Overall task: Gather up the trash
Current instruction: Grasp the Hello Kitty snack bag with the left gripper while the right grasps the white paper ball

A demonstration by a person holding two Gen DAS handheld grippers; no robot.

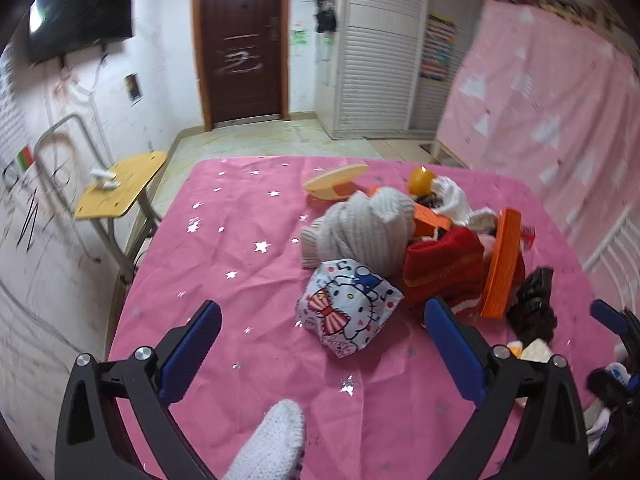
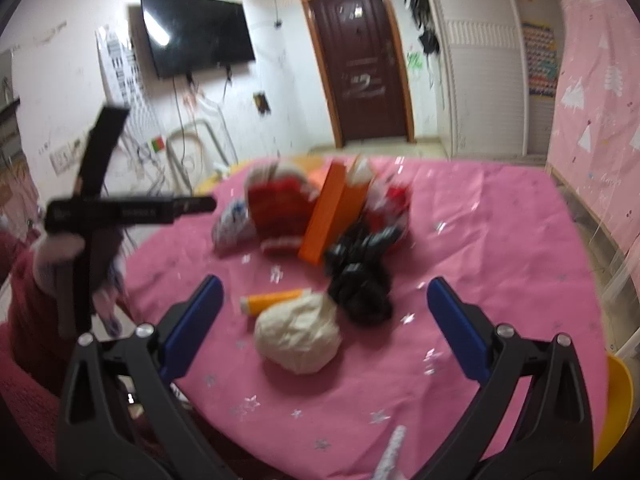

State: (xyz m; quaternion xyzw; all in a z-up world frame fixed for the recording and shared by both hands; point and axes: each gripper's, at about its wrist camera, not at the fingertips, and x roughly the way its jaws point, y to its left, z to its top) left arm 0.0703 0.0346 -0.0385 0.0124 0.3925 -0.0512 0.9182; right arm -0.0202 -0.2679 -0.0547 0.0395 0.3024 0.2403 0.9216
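With both the left gripper and the right gripper held wide apart and empty, the crumpled paper ball lying on the pink tablecloth is best straddled squarely before it is gently squeezed.

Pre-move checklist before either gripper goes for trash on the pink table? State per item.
1. Left gripper open: ok, fingers wide apart, nothing held.
2. Right gripper open: ok, nothing held.
3. Target lined up on the left: ok, the cartoon-print wrapper lies between the fingers' line of sight, free on the tablecloth.
4. Target lined up on the right: ok, the crumpled white paper ball sits centred ahead, with the black plastic bag just behind it.
5. Trash separate from clothes: not ok, the knitted clothes and orange box are piled together.
6. Bin for drop-off: cannot tell, none in view.
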